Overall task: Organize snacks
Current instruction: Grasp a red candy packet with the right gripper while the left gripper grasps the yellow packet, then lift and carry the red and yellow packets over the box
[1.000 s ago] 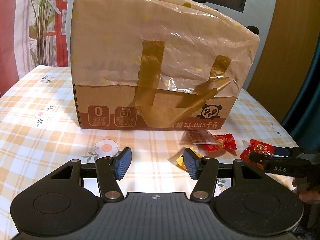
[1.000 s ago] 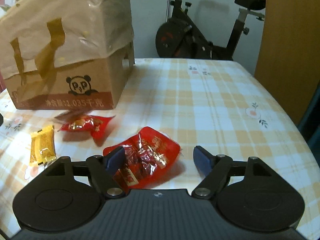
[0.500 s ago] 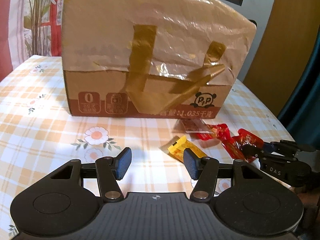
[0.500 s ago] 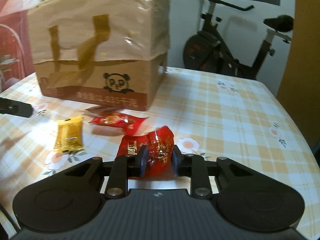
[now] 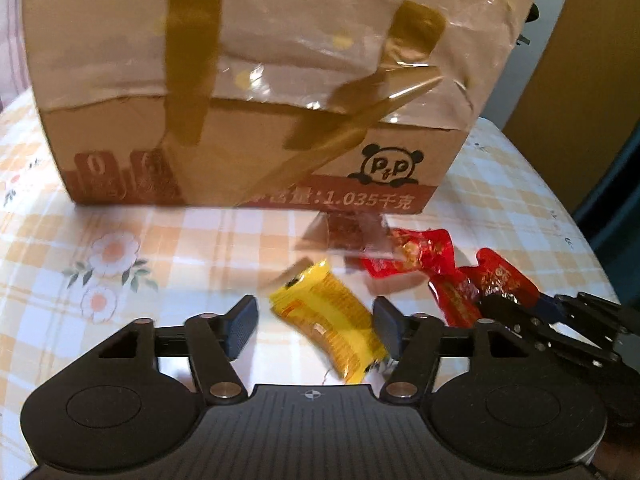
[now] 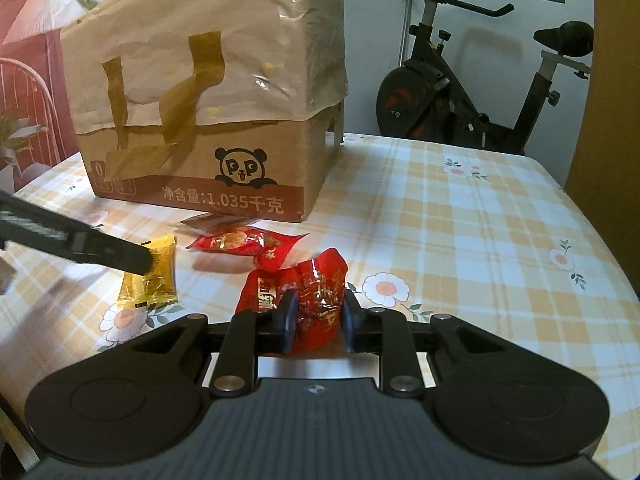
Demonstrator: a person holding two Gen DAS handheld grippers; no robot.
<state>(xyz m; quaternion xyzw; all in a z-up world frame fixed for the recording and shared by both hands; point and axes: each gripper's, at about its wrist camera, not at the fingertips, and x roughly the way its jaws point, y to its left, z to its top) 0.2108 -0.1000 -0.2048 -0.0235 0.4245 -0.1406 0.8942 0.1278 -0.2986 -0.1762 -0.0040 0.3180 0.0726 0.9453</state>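
On the desk (image 6: 460, 240), right tongs (image 6: 316, 322) clenched on red snack packet (image 6: 316, 292); left tongs (image 5: 316, 328) released, just widened, astride yellow snack packet (image 5: 328, 320).

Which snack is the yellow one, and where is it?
The yellow snack packet lies between the open left gripper's fingers. The other wrapped snacks are red or brown; the right gripper pinches one red packet.

Table (image 6: 460, 216): cloth of orange-yellow check, small flower prints. Exercise bike (image 6: 472, 92): black, behind table, against white wall (image 6: 372, 40). Wooden panel (image 5: 576, 92): brown, right of table. Hanging (image 6: 28, 60): red-and-white, at left. Lighting: dim, warm.
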